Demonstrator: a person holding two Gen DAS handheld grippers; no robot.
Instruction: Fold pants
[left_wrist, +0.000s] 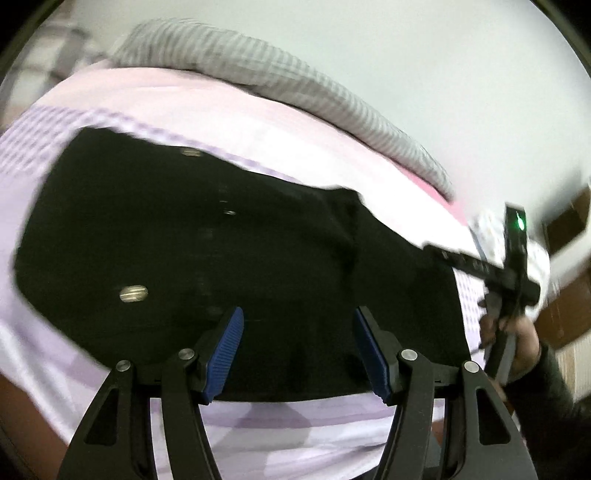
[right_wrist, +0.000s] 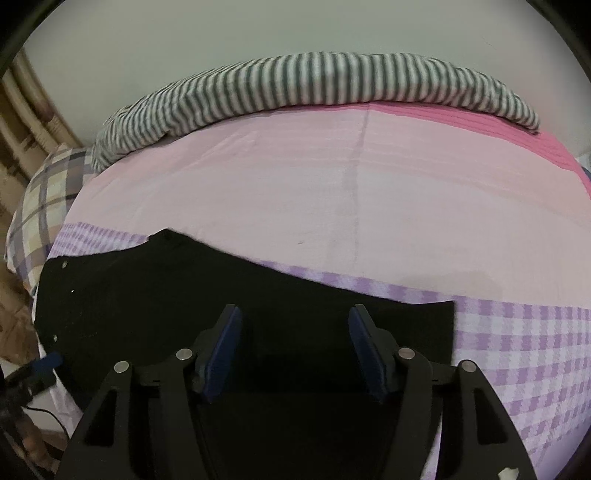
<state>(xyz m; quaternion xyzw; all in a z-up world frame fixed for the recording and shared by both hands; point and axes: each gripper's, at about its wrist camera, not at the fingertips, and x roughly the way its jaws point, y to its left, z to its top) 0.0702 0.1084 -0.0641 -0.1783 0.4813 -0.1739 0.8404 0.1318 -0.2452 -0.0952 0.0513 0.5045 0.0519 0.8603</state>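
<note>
Left wrist: my left gripper (left_wrist: 297, 354) released, nothing between pads; pants (left_wrist: 207, 251) flat on bed (left_wrist: 258, 107), 10 o'clock. Right wrist: right gripper (right_wrist: 295, 350) released over pants (right_wrist: 155, 295). Risk: thick denim slipping from pads, ruining fold.

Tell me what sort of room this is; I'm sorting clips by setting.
Most likely a bedroom: the black pants lie on a bed sheet, with a striped pillow along the wall and a plaid pillow beside it.
</note>
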